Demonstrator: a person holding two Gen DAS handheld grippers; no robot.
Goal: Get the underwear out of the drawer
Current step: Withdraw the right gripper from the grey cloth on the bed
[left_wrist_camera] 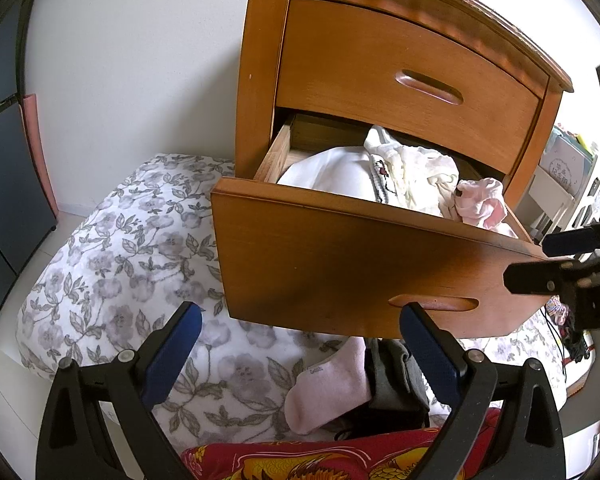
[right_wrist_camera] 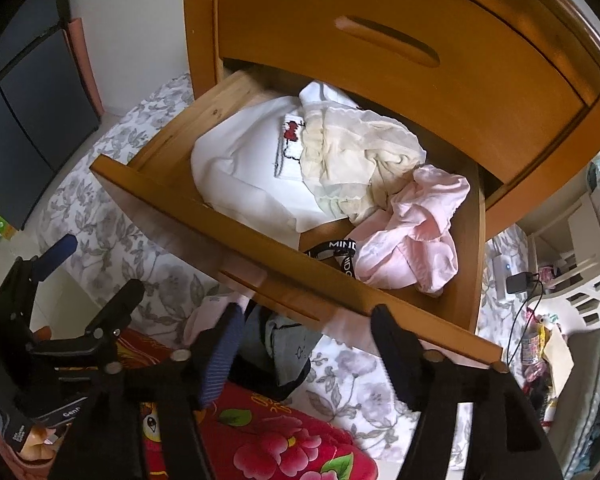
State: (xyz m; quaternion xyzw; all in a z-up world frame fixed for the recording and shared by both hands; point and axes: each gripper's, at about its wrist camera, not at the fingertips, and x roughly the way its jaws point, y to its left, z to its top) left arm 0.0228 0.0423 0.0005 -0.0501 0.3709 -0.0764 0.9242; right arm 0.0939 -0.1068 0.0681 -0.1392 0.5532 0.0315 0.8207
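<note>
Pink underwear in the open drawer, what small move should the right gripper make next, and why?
Probably lower the right gripper into the drawer over the pink underwear. Its jaws stand open and empty above the drawer front, and the garment lies loose on top at the near right corner.

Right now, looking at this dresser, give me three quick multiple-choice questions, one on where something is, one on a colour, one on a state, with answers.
1. Where does the crumpled pink cotton garment lie?
A. Open lower wooden drawer's right side
B. On the floor
C. Atop the dresser

2. What colour is the bow stitched on the folded white garment?
A. Blue
B. Red
C. Green

3. How is the upper wooden drawer?
A. Pulled out
B. Removed
C. Shut

Answers: 1 A, it sits inside, by the right wall. 2 B, the bow shows red. 3 C, its front sits flush in the frame.
</note>
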